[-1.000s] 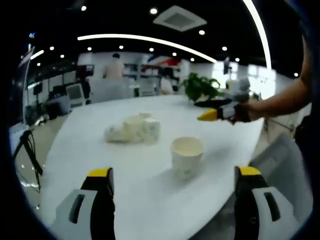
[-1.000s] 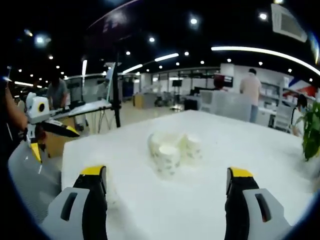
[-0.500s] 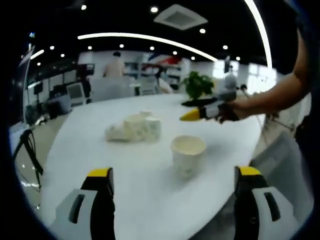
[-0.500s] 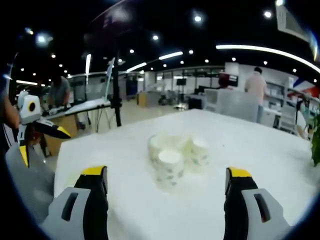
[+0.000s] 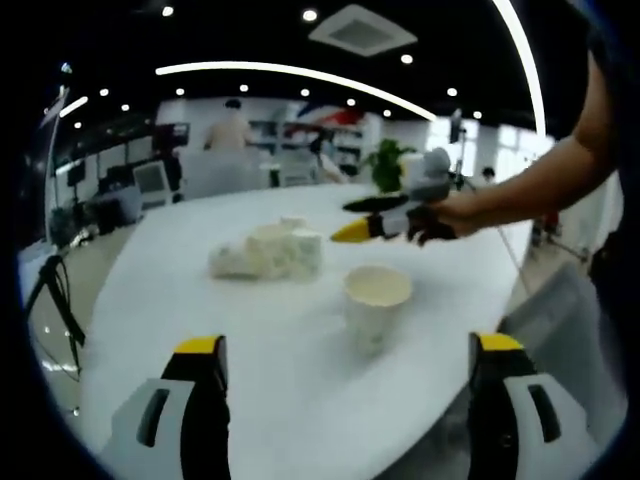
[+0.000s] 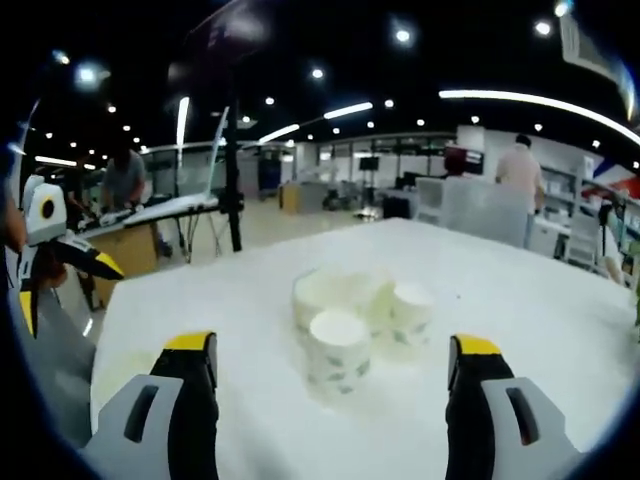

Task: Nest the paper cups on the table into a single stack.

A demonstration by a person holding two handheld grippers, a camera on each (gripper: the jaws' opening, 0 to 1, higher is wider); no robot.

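Several paper cups [image 6: 340, 322] stand clustered ahead of the right tongs [image 6: 332, 362], jaws apart and empty. Left tongs [image 5: 353, 358] likewise gape before a lone cup [image 5: 376, 305]. Cups are probably light, thin-walled and crushable: pinch the rim gently.

That cluster of paper cups [image 5: 268, 252] on the table [image 5: 150, 290] is too blurry for you to count, and the front ones hide the rest [image 6: 350, 318]. You also can't read the print on them. Your arm [image 5: 560, 175] gets cut off at the edge.
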